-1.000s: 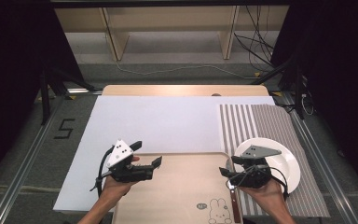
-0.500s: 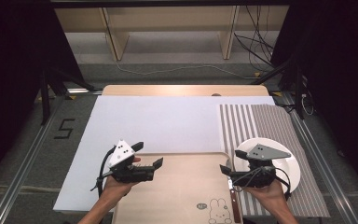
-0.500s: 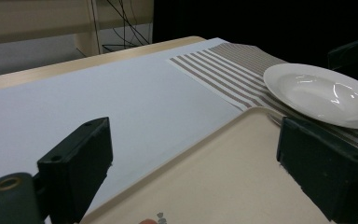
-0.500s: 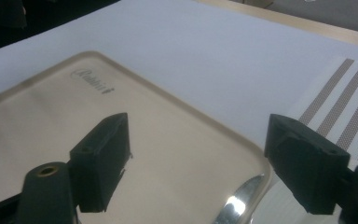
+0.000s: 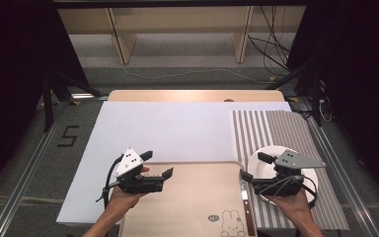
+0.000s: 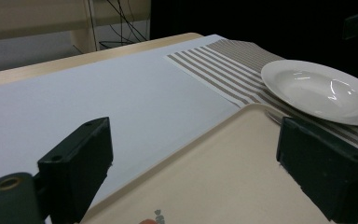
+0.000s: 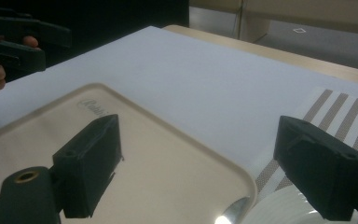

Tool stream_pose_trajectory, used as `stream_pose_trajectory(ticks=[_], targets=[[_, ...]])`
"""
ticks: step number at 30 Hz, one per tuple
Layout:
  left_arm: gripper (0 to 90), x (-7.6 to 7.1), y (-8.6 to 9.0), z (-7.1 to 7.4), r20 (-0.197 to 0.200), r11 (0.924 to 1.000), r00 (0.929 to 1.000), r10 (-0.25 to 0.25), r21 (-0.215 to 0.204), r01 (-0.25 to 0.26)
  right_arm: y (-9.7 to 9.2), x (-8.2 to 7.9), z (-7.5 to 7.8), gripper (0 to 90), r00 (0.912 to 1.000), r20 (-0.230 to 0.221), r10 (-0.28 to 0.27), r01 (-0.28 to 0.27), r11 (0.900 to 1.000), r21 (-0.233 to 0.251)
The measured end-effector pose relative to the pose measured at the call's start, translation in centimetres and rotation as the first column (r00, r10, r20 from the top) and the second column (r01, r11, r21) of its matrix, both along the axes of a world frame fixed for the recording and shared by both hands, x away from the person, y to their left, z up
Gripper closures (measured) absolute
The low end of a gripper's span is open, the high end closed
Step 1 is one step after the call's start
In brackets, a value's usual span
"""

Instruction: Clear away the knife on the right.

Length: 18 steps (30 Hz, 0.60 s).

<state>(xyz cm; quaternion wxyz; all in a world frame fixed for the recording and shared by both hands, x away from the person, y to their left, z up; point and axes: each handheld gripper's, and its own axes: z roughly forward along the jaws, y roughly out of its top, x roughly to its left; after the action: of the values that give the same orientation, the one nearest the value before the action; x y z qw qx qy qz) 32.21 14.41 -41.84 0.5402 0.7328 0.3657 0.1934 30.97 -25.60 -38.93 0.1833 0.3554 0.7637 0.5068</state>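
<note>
— What lies ahead of me on the surface (image 5: 177, 95)?
— A white sheet (image 5: 177, 128) covers most of the pale wood, which is bare only in a strip along the far edge. A grey-and-white striped placemat (image 5: 266, 129) lies over the sheet's right end.
— And past the far edge?
— A wooden shelf frame (image 5: 177, 19) stands on the grey floor, with black cables (image 5: 276, 49) to its right. To my left, a black figure 5 (image 5: 65, 136) marks the floor beside a metal rail (image 5: 24, 192).
</note>
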Motion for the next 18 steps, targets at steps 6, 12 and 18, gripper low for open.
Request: stream_pose_trajectory(ticks=[6, 12, 18], targets=[[10.5, 0.0, 0.0, 0.0, -0.003, 1.0000, 1.0000, -0.004, 0.000, 0.004, -0.5, -0.2, 0.0, 15.6, 1.0000, 0.005, -0.005, 0.005, 0.9997, 0.023], [10.5, 0.0, 0.0, 0.0, -0.002, 1.0000, 1.0000, -0.004, 0.001, 0.004, -0.8, -0.6, -0.1, 15.6, 0.9999, 0.015, 0.001, -0.001, 0.9994, 0.033], [10.5, -0.1, 0.0, 0.0, -0.004, 1.0000, 1.0000, -0.004, 0.001, 0.004, -1.1, -1.1, -0.8, 15.7, 0.9997, 0.021, -0.013, 0.012, 0.9988, 0.048]])
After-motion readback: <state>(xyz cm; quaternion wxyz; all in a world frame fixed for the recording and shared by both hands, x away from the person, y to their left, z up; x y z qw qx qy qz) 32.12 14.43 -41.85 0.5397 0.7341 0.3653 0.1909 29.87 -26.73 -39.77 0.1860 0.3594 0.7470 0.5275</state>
